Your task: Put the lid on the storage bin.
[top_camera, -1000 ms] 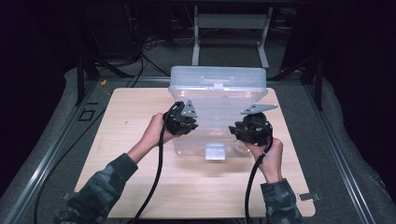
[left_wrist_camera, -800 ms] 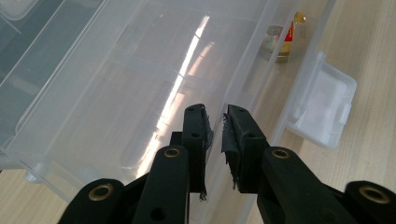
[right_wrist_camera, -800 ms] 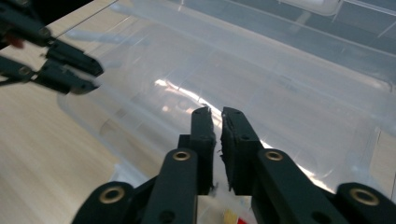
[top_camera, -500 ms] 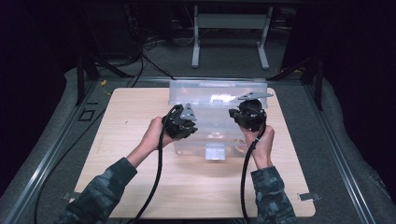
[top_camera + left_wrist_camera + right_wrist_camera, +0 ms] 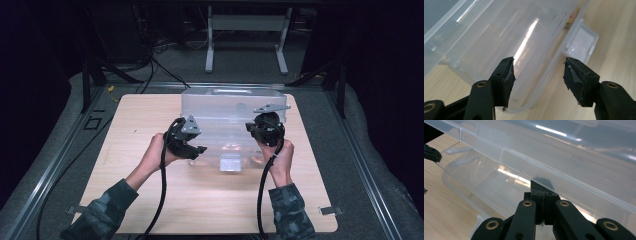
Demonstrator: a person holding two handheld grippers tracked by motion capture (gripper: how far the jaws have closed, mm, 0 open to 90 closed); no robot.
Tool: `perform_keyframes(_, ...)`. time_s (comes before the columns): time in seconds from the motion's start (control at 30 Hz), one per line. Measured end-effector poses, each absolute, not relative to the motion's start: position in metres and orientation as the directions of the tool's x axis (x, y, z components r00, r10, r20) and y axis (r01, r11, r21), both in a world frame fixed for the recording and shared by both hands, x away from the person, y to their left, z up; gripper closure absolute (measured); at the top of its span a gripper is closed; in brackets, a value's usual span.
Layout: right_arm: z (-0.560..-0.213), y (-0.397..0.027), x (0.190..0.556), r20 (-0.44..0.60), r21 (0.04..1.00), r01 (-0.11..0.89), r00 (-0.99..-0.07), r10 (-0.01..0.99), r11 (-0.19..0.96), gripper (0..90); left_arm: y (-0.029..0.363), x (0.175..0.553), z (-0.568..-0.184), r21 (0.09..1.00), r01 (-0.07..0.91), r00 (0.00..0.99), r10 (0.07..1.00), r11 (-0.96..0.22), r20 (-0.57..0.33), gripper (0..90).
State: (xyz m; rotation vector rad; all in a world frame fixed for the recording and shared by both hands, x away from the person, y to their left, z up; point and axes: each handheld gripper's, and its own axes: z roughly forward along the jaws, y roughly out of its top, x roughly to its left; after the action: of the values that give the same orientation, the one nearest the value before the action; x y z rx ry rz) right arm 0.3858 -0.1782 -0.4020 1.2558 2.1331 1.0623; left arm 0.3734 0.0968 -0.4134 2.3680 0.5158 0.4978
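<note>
Meanwhile, right claw [image 5: 541,192] pinched on the clear bin's [image 5: 235,115] rim, left claw [image 5: 537,75] (jaws just opening) spread beside it.

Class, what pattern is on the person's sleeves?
Camouflage, in dark greens and greys, on both sleeves; the high view shows it best.

Setting: a lab recording station, not a home. Pale wooden tabletop [image 5: 150,125] sits in a grey padded surround [image 5: 360,150] with a metal rail [image 5: 55,160] along its left side. Far side dark: loose cables [image 5: 150,60] on the floor, grey metal stand legs [image 5: 245,25]. No domestic furnishings.
</note>
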Motion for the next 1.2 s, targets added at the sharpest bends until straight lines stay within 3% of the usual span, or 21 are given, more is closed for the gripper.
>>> perform_keyframes(0.3,-0.405,-0.191,0.378,0.007,0.796,0.539,-0.464,0.886,0.275,90.0,0.125,0.356,-0.412,0.688,0.248,0.825,0.521,-0.683,0.22,34.1)
perform_keyframes(0.7,-0.407,-0.191,0.374,-0.003,0.789,0.544,-0.464,0.886,0.287,90.0,0.177,0.354,-0.433,0.671,0.372,0.785,0.604,-0.641,0.142,24.0)
perform_keyframes(0.87,-0.407,-0.189,0.372,-0.007,0.785,0.546,-0.463,0.886,0.292,90.0,0.19,0.357,-0.446,0.633,0.418,0.748,0.642,-0.652,0.167,16.8)
perform_keyframes(1.2,-0.409,-0.189,0.363,-0.004,0.777,0.557,-0.46,0.888,0.293,90.0,0.219,0.352,-0.48,0.61,0.509,0.704,0.702,-0.608,0.112,14.7)
